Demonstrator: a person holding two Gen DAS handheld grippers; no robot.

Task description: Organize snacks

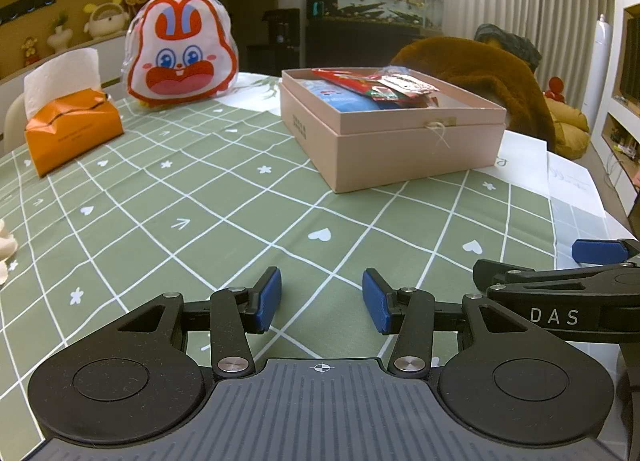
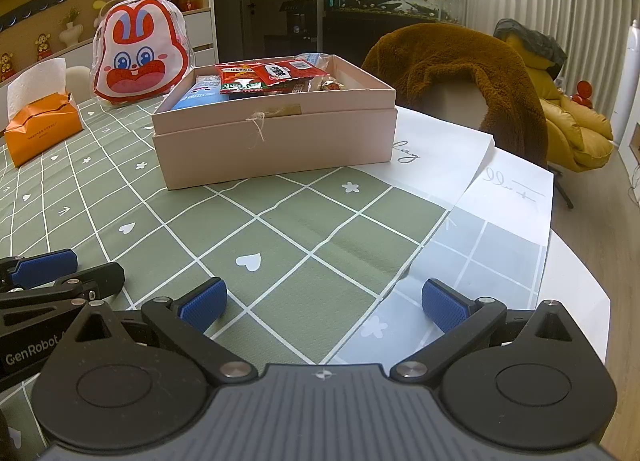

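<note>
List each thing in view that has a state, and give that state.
Left tool: open, empty.
Right tool: open, empty.
Pink box: lid off, nested in its base, snack packets inside.
Rabbit-face bag: upright on the table.
Orange tissue pack: open, a tissue sticking up.
Brown fleece: draped over a chair.

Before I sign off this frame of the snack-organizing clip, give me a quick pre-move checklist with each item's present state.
1. Left gripper open, holding nothing: ok.
2. Right gripper open, holding nothing: ok.
3. Pink box open at the top: ok.
4. Snack packets lying inside the box: ok.
5. Loose snacks left on the green tablecloth: none seen; beyond the frames, cannot tell.
6. Rabbit bag holds more snacks: cannot tell.
</note>
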